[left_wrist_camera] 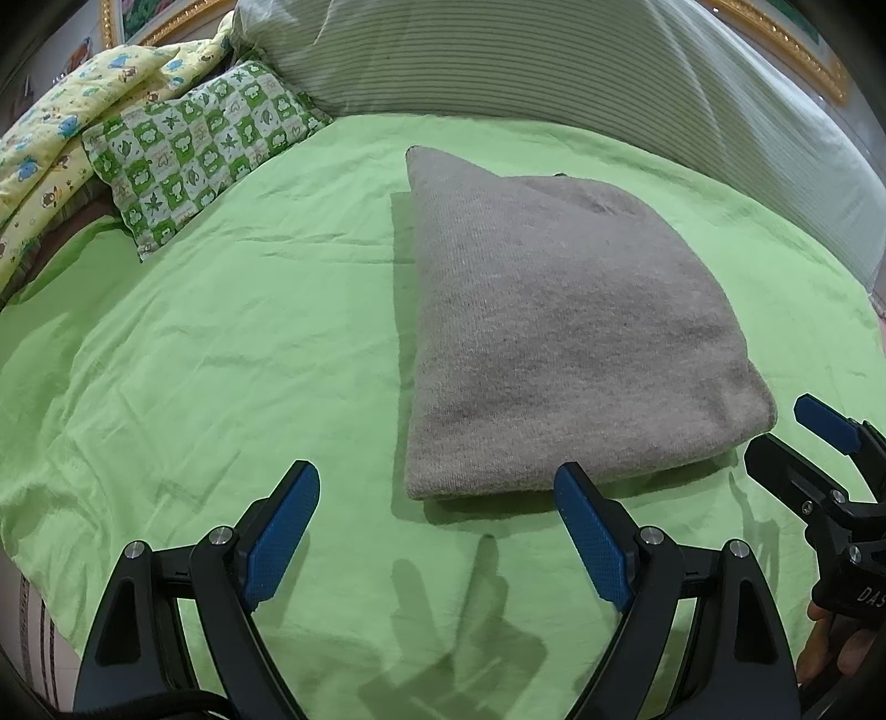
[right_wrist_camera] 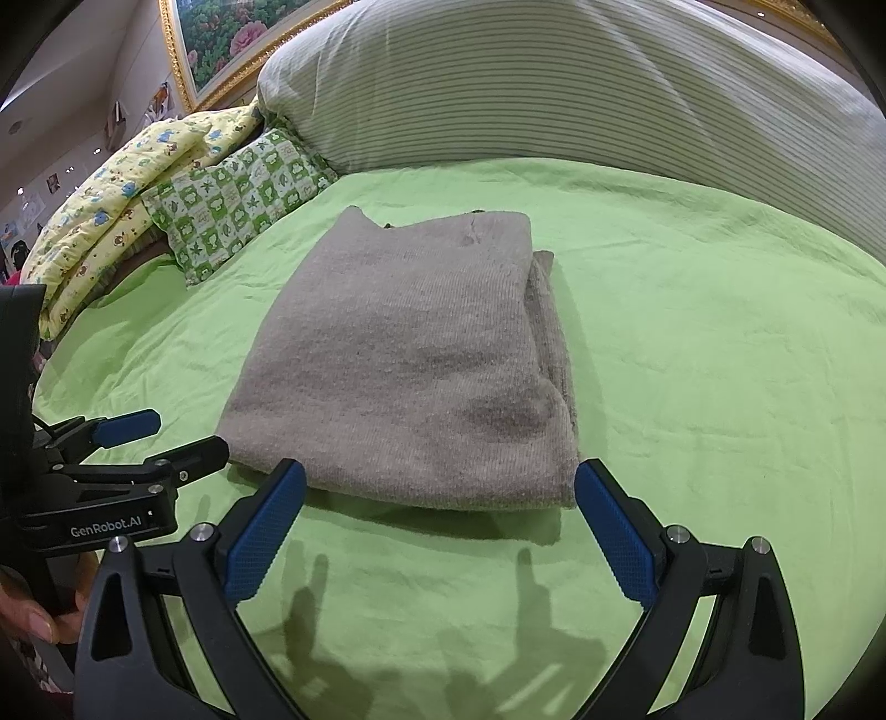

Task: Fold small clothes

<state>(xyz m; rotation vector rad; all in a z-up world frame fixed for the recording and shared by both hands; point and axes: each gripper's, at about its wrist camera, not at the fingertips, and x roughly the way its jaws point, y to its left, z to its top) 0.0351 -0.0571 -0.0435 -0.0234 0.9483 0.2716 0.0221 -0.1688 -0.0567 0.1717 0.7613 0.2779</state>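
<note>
A grey knitted garment (left_wrist_camera: 559,332) lies folded into a thick rectangle on the green bedsheet (left_wrist_camera: 221,360); it also shows in the right wrist view (right_wrist_camera: 410,365). My left gripper (left_wrist_camera: 437,482) is open and empty, just in front of the garment's near edge, its right fingertip touching or next to that edge. My right gripper (right_wrist_camera: 440,482) is open and empty, its jaws spread wide at the garment's near edge. The right gripper also shows at the right edge of the left wrist view (left_wrist_camera: 797,432), and the left gripper at the left of the right wrist view (right_wrist_camera: 166,437).
A green-and-white patterned pillow (left_wrist_camera: 205,144) and a yellow cartoon-print quilt (left_wrist_camera: 61,127) lie at the back left. A large striped pillow (left_wrist_camera: 554,55) runs along the back. A gold-framed picture (right_wrist_camera: 221,39) hangs behind. Bare green sheet (right_wrist_camera: 720,332) surrounds the garment.
</note>
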